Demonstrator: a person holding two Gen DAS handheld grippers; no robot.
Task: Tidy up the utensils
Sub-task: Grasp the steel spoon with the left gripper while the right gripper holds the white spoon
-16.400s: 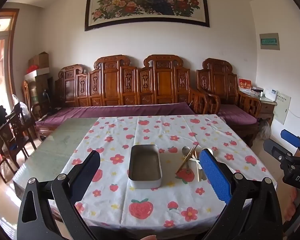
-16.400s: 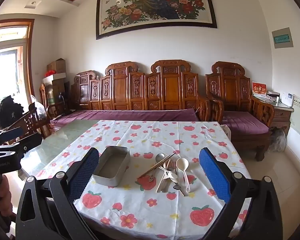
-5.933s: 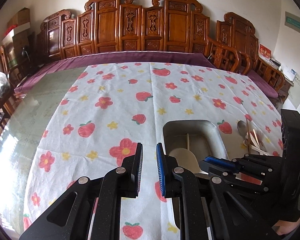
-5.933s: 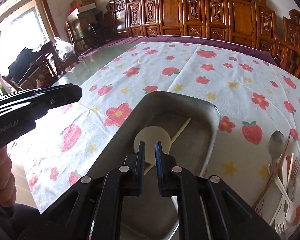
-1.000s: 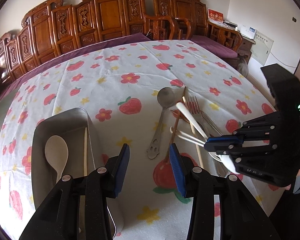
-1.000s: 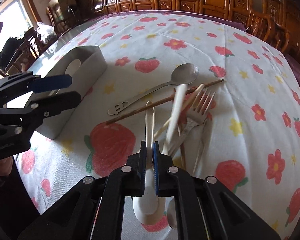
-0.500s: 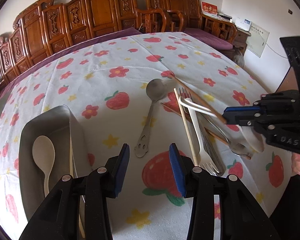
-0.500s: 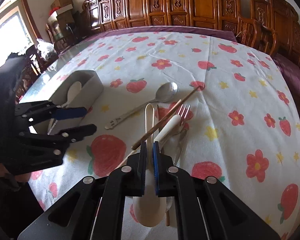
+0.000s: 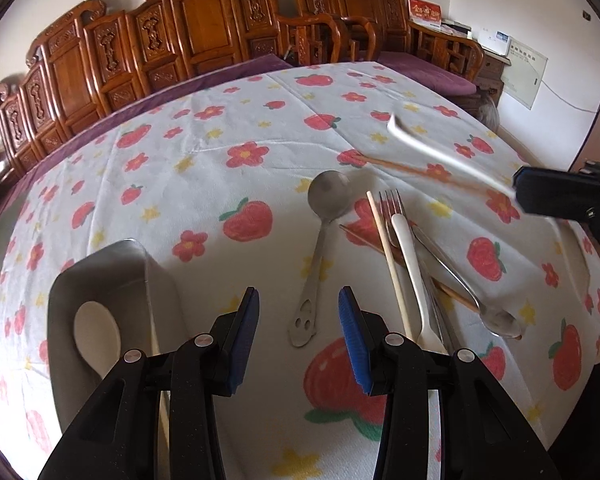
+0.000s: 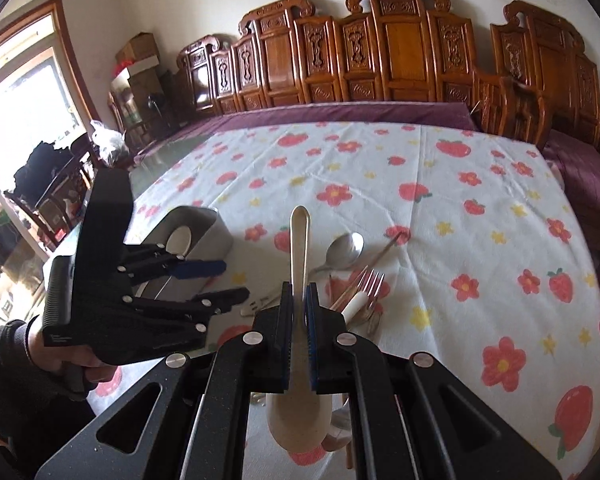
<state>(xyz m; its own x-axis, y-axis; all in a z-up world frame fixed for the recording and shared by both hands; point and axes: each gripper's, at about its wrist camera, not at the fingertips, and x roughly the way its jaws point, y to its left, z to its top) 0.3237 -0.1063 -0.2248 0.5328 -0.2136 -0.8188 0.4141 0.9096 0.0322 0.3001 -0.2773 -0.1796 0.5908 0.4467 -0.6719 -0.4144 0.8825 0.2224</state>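
Carved wooden benches [image 9: 204, 36] line the wall behind my table, which wears a strawberry-and-flower tablecloth [image 9: 228, 168]. I take the metal tray [image 9: 112, 264] as my landmark: inside it lie a cream spoon [image 9: 96, 336] and a pale chopstick [image 9: 153, 320]. Just beyond the tray's right wall, my left gripper [image 9: 298, 334] hovers with jaws parted and empty, above the handle end of a metal spoon [image 9: 320, 248]. Farther right of the tray sits the loose pile: a white-handled fork [image 9: 404, 248], a light chopstick [image 9: 388, 260], brown chopsticks [image 9: 404, 168] and a second metal spoon [image 9: 460, 284]. My right gripper [image 10: 299, 312], well apart from the tray, is clenched on a cream plastic spoon [image 10: 300, 248], lifted clear of the cloth, its handle pointing away from me.
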